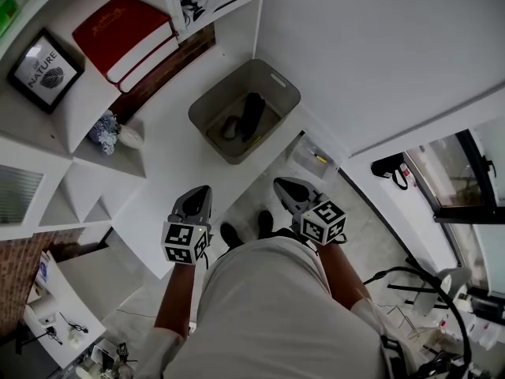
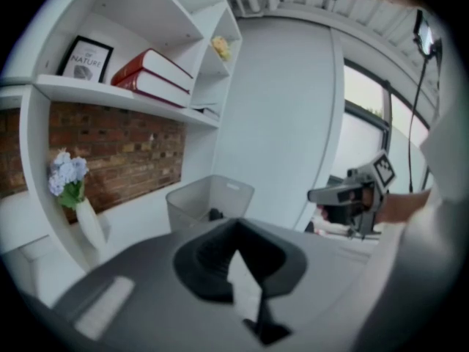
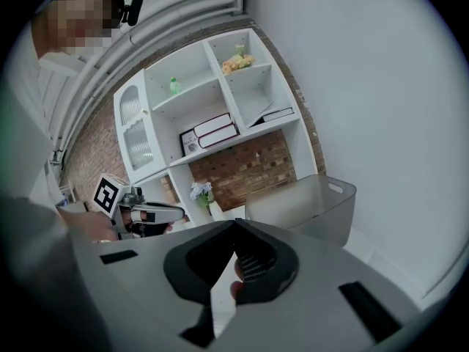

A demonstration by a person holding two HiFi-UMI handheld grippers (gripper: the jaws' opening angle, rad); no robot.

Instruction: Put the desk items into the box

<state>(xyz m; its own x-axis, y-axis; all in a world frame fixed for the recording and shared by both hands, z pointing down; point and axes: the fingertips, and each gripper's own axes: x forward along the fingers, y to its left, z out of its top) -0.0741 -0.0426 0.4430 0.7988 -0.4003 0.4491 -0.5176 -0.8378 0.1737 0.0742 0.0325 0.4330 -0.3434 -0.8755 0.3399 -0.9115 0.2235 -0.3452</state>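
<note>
The grey box (image 1: 278,81) sits on the white desk (image 1: 170,172) in the upper middle of the head view, with dark items (image 1: 251,115) lying inside it. Below it in the frame, the left gripper (image 1: 202,190) and right gripper (image 1: 279,182) hover side by side. Each has its jaws pressed together on nothing.

walls: plain white wall (image 1: 379,46) beside the counter; red brick wall (image 2: 117,160) behind the shelves
furniture: white shelf unit (image 3: 220,86) with open cubbies and a ribbed-glass door (image 1: 16,194); white counter (image 1: 173,164) below it
on shelves: red books (image 1: 126,30), framed print (image 1: 46,69), flower vase (image 1: 106,131)
floor: pale grey floor (image 1: 371,219)
window: dark-framed window (image 1: 454,172), daylight outside
light: bright, even
</note>
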